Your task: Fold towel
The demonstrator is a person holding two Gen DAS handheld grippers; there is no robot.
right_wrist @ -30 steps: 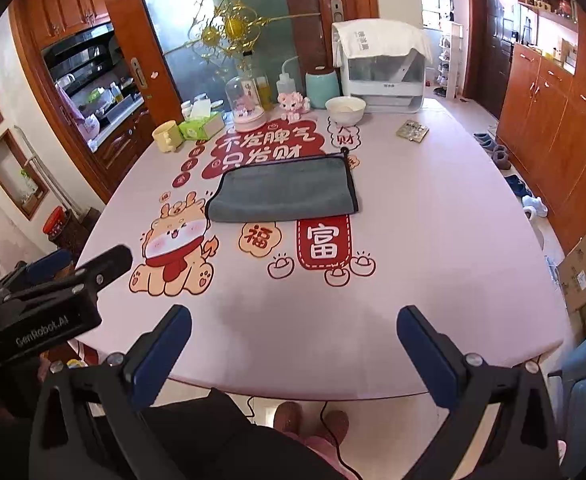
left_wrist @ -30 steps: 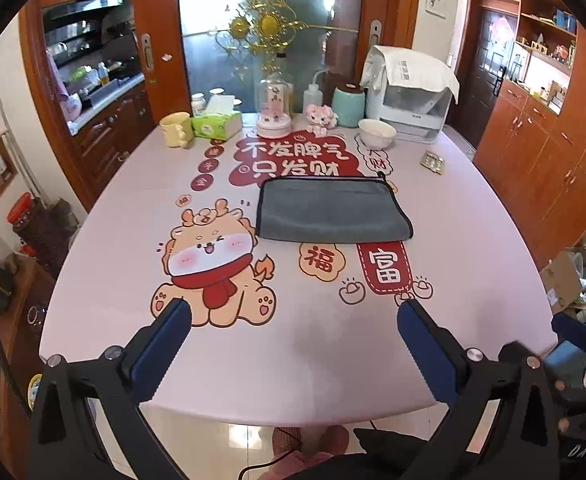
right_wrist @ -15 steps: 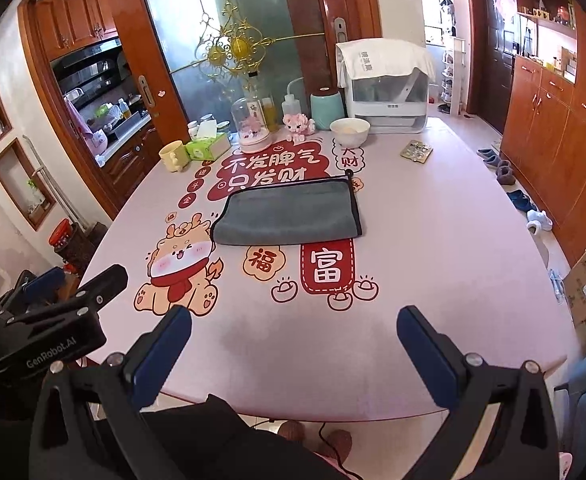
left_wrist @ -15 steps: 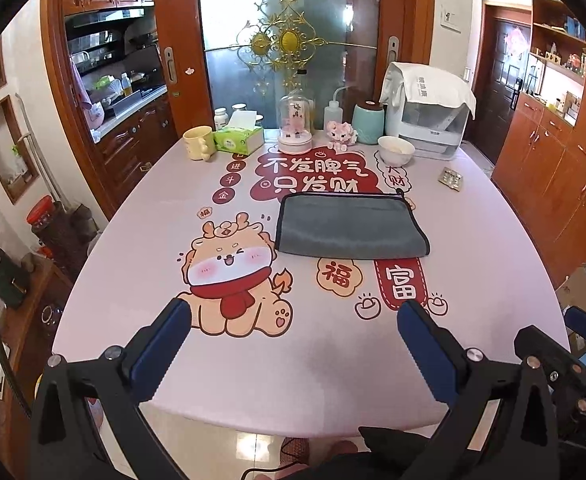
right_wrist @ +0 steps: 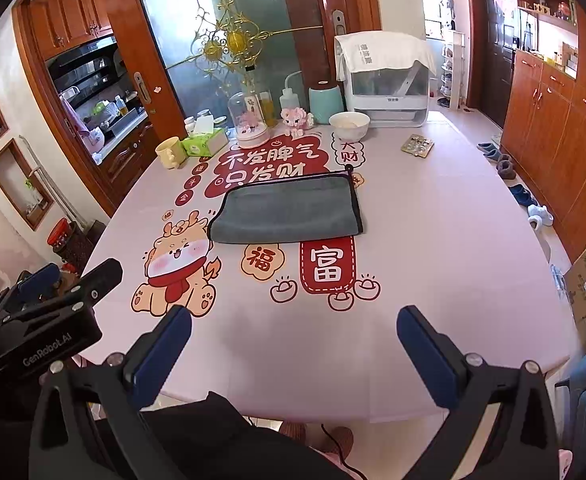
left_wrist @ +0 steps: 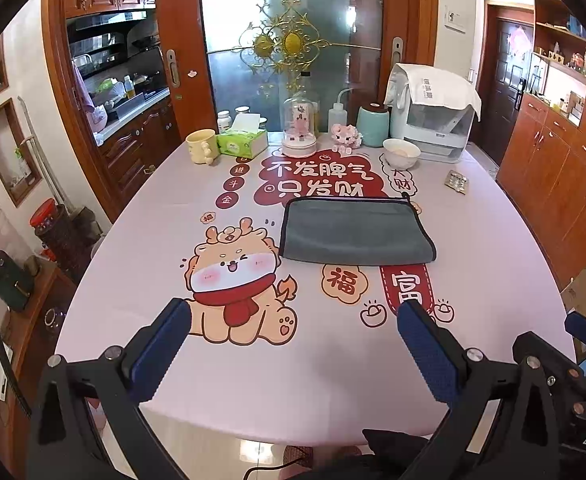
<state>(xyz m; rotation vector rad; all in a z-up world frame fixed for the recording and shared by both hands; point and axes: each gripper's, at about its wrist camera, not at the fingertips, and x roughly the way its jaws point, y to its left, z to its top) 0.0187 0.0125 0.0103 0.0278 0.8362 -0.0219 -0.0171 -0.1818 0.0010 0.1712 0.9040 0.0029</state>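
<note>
A: Item one, table. Edges?
B: Pink printed cover; rounded near edge just under both grippers, right edge running toward the wooden cabinets. Bare cover between the near edge and the towel, and wide bare cover to the towel's right.
A: Far end?
B: Crowded: mug, tissue box, glass dome, bowl, white appliance. All well apart from the towel.
A: Item two, towel.
B: Grey, dark-trimmed, lying flat mid-table, apparently folded once into a wide rectangle; small loop at its far right corner. Just right of the cartoon dragon print.
A: Item three, grippers.
B: Left gripper: blue pads spread wide, holding nothing, above the near edge. Right gripper: likewise spread, empty. Neither touches the towel.
</note>
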